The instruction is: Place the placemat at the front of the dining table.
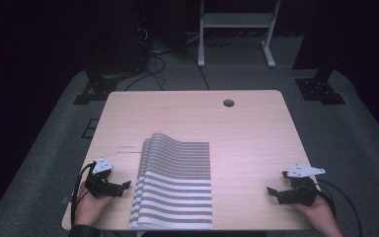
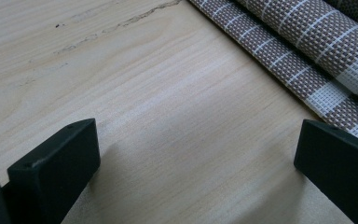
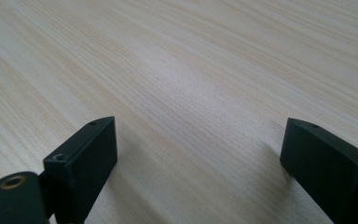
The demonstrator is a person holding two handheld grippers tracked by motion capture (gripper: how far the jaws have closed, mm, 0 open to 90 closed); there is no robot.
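A folded woven mat (image 1: 175,182) with brown and white stripes lies at the middle front of the wooden table (image 1: 246,133), its far edge curled up. My left gripper (image 1: 123,187) rests on the table just left of the mat, jaws wide apart and empty. In the left gripper view the mat's edge (image 2: 307,51) runs along the upper right, beyond the open left gripper (image 2: 196,154). My right gripper (image 1: 272,192) sits near the front right corner, well clear of the mat, open with nothing between its jaws. The right gripper view has the open right gripper (image 3: 198,149) over bare wood.
A round cable hole (image 1: 228,102) sits near the table's far edge. Beyond the table stand a white frame (image 1: 237,29), black stand bases (image 1: 321,89) and cables on a grey floor. The table's front edge lies close under both hands.
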